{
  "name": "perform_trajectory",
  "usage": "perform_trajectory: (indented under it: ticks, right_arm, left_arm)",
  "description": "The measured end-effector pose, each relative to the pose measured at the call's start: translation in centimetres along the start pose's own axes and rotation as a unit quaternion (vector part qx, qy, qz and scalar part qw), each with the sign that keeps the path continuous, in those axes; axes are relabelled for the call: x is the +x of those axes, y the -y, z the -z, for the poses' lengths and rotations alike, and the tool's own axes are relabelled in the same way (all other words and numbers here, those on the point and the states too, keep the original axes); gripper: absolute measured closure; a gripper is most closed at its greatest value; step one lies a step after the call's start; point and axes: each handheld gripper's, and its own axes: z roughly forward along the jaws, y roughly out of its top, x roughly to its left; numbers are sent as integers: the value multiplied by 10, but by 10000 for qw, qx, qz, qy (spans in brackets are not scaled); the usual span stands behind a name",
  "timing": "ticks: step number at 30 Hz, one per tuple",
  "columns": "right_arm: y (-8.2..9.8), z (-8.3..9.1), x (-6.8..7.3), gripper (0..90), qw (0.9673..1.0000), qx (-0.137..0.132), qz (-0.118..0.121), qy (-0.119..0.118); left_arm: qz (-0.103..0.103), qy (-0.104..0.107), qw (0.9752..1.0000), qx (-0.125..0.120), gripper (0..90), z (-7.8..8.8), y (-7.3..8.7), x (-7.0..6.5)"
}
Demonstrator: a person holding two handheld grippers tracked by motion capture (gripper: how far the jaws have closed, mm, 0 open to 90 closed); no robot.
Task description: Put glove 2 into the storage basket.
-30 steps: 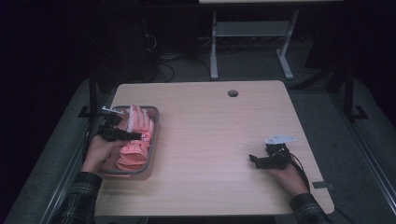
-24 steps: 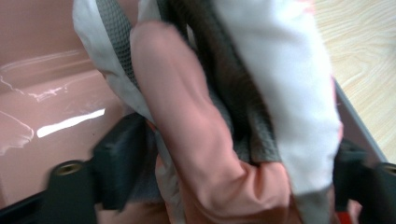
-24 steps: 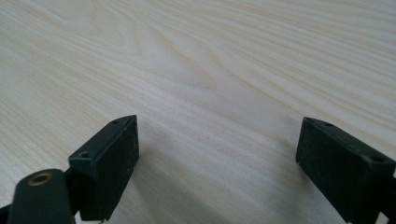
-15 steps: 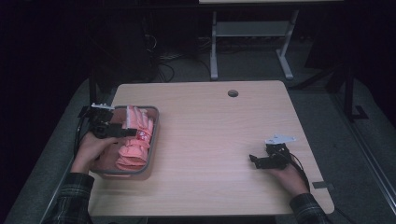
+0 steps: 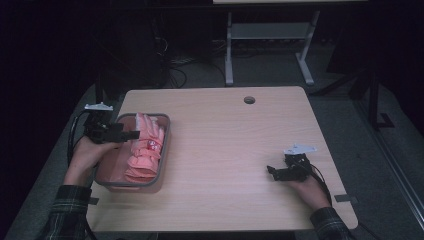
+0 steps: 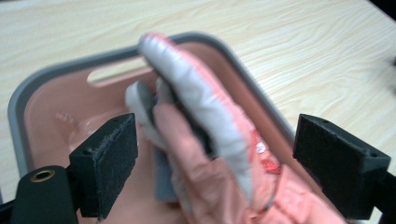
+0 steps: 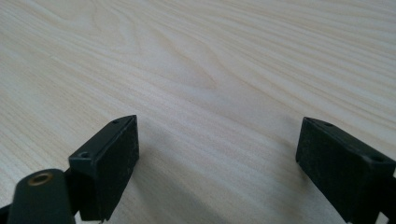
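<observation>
- Dim room, dark floor with cables and a metal frame beyond; pale wood worktop [image 5: 225, 150] with a round hole [image 5: 249, 100] near its far edge.
- At the left edge, a grey-rimmed pink tray [image 5: 165, 150] holding rolled pink-and-grey gloves [image 5: 145, 150], heaped along the tray's right side.
- Left tongs [image 5: 134, 135] above the tray's far left part, lifted off the heap compared with a second ago, when they sat low among the gloves.
- Jaws just been opening, now spread wide; in the left gripper view the gloves [image 6: 210, 140] lie beyond the gap, pads [image 6: 109, 168] pressing on nothing.
- Reads as a release: gloves dropped in the tray, placing step likely finished.
- Right tongs [image 5: 272, 171] resting on the bare worktop at the near right, unmoved, jaws wide apart and empty.
</observation>
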Motion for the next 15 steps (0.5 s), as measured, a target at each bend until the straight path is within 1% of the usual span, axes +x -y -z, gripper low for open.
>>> perform_trajectory:
  ticks: [3, 6, 10, 15]
  right_arm:
    - [0, 0, 0, 126, 10000, -1, 1, 1]
    - [0, 0, 0, 126, 10000, 0, 1, 0]
    - [0, 0, 0, 126, 10000, -9, 17, 7]
    - [0, 0, 0, 126, 10000, -1, 0, -2]
  left_arm:
    - [-116, 78, 9998, -136, 133, 2, -7, -10]
    - [-238, 210, 9991, -265, 134, 0, -14, -23]
    - [-443, 388, 9978, -299, 134, -7, -21, -42]
    - [-670, 581, 9955, -346, 134, -18, -28, -68]
